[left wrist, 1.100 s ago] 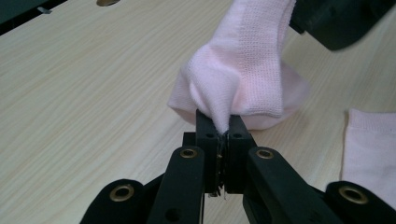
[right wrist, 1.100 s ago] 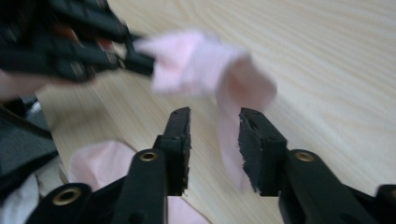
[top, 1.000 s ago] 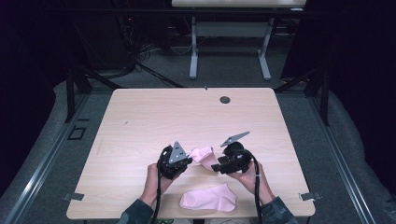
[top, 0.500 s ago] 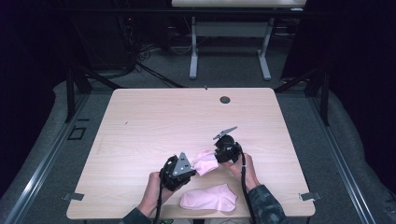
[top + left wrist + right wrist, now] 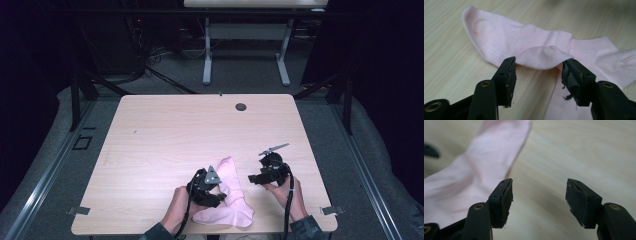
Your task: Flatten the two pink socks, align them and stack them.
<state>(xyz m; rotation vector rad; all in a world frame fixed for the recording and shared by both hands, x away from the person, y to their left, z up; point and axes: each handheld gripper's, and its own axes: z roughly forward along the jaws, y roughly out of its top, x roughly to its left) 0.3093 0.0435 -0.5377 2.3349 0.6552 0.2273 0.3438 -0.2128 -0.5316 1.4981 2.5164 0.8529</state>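
- Lying near the front edge of the table [image 5: 165, 130], two pink socks overlap: the upper sock [image 5: 229, 175] runs away from the person and rests across the lower sock [image 5: 225, 216].
- Left gripper [image 5: 216, 189] sits just left of the socks; its jaws have just been opening and stand apart.
- From the left gripper view, a raised fold of the upper sock [image 5: 529, 42] sits at the jaw tips, in the gap; whether it brushes the pads I cannot tell, but they do not press on it.
- Right gripper [image 5: 253, 178] hangs to the right of the socks; its jaws have also just been opening, with bare table between them.
- From the right gripper view, the sock [image 5: 481, 155] lies left of the jaws, clear of them.
- A dark round grommet [image 5: 241, 106] sits far back on the table, well apart from everything.
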